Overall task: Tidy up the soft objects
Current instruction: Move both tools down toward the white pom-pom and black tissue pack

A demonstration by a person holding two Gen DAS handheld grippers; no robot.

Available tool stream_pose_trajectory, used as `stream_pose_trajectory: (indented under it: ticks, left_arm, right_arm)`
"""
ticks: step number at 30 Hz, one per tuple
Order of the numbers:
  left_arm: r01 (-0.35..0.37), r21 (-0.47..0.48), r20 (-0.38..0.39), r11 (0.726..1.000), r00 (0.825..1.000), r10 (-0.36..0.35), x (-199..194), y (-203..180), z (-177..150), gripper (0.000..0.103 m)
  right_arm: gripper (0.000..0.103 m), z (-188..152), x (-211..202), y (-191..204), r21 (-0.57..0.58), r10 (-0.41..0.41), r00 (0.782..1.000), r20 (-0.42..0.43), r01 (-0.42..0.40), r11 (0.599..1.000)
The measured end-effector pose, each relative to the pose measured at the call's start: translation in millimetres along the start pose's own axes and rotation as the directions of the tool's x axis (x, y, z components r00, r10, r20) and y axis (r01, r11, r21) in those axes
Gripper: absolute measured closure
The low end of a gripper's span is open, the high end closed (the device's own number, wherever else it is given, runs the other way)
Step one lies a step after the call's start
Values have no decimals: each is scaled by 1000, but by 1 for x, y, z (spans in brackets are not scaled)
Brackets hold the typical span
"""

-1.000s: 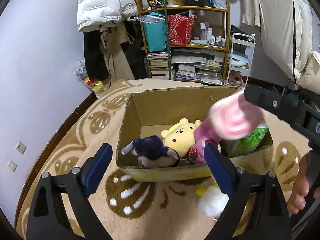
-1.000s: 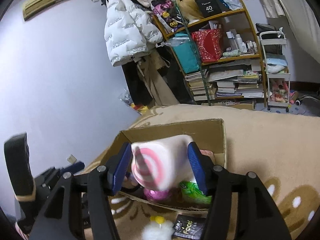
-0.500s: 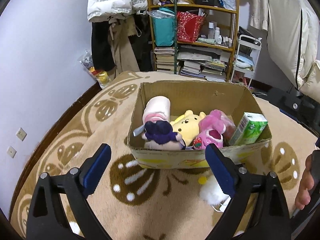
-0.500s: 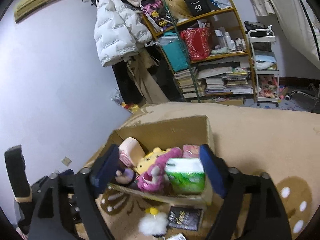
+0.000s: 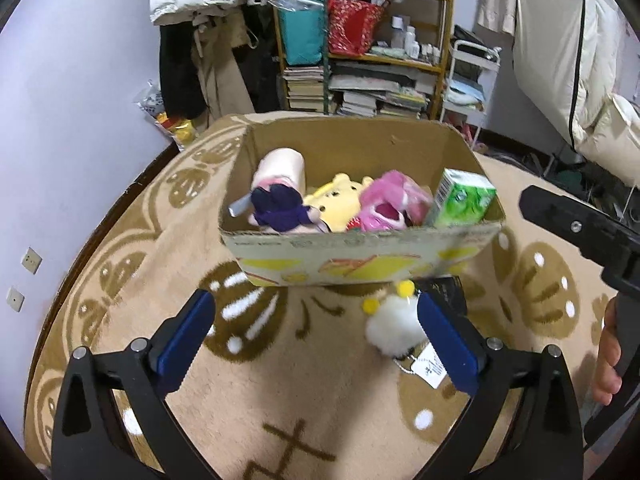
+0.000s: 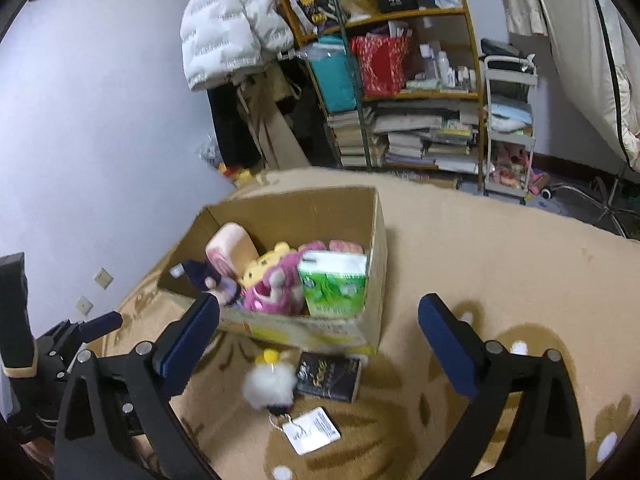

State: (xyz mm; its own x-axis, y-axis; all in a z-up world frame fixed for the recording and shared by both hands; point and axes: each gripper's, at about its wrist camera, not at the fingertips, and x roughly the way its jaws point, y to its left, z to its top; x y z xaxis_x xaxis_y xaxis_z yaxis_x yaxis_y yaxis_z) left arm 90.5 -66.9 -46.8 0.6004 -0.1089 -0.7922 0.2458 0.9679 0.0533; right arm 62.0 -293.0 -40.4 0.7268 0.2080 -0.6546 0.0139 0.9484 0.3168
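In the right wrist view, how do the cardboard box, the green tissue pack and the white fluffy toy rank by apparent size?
1. cardboard box, clearly largest.
2. green tissue pack.
3. white fluffy toy, smallest, though it lies nearer the camera, so the gap to the pack is unsure.

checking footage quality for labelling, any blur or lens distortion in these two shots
Left wrist view: strong fisheye bend with dark corners; cardboard box front print and green tissue pack slightly smeared. Right wrist view: same curved edges; white fluffy toy and black packet are soft, while the bookshelf looks sharper.

Even indoor light, fisheye-bent edges, slight blur
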Motion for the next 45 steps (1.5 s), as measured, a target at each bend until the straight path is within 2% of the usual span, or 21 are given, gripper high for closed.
stream_pose_trajectory:
  ticks: [11, 17, 36, 45]
  left_arm:
    - [64, -7, -105, 998, 992, -65, 34, -7, -8, 3]
    - [66, 16, -135, 998, 989, -63, 50, -15, -10, 3]
    - [129, 35, -175, 991, 977, -121, 87, -29, -4, 3]
    - [116, 85, -160, 990, 982, -101, 102, -45, -9, 3]
  right_arm:
    - [0, -28, 41, -9, 77, 37, 989, -146, -26, 997]
    - [0, -39, 61, -17, 112, 41, 980, -194, -19, 993]
    - [0, -48, 105, -38, 179, 63, 954, -294, -10, 984]
    - [0, -54, 117, -40, 196, 66, 940, -335, 1, 981]
